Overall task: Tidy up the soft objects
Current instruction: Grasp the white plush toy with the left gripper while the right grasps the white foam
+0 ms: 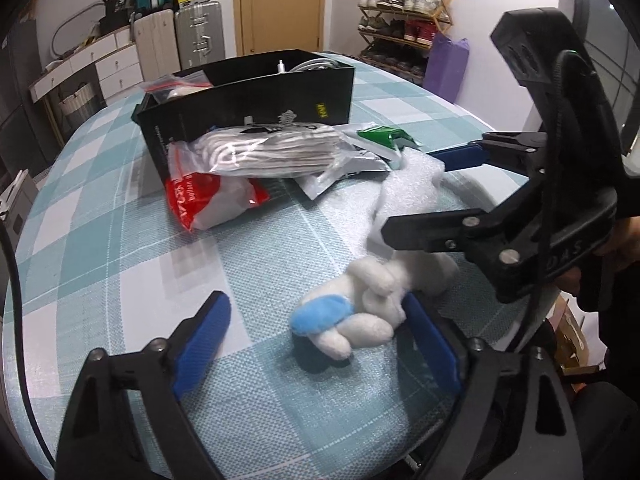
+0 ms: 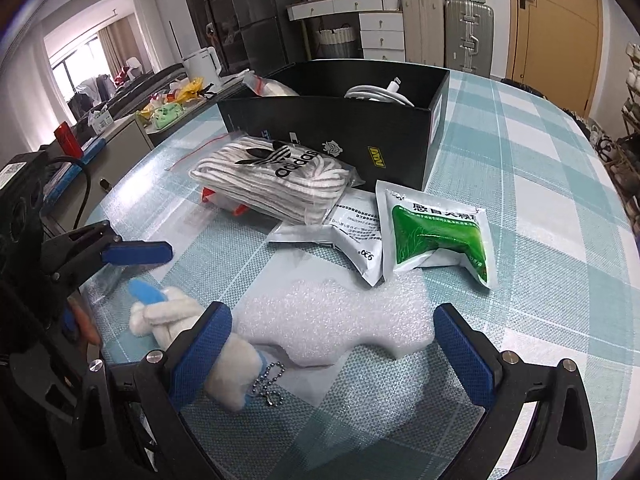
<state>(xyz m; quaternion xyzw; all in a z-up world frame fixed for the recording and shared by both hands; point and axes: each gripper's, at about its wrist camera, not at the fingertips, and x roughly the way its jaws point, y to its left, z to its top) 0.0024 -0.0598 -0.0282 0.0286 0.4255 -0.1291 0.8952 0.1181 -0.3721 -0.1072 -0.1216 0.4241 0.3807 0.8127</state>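
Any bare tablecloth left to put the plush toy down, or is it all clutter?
Bare checked tablecloth lies right of the black cardboard box and the green sachet. More bare cloth sits in front of the red-and-white bag, left of the white plush toy. Crowded: the box's front, with the bagged striped socks, silver pouch and white foam sheet.

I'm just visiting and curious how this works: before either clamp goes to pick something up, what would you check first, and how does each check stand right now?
1. Left gripper open wide enough for the plush toy: ok, the toy lies between its fingers.
2. Right gripper open: ok, its fingers straddle the white foam sheet.
3. Toy free of the foam: not ok, the two overlap.
4. Toy's bead chain loose: cannot tell.
5. Room in the black box: ok, though a white cable lies inside.
6. Grippers apart from each other: not ok, they crowd the same spot.
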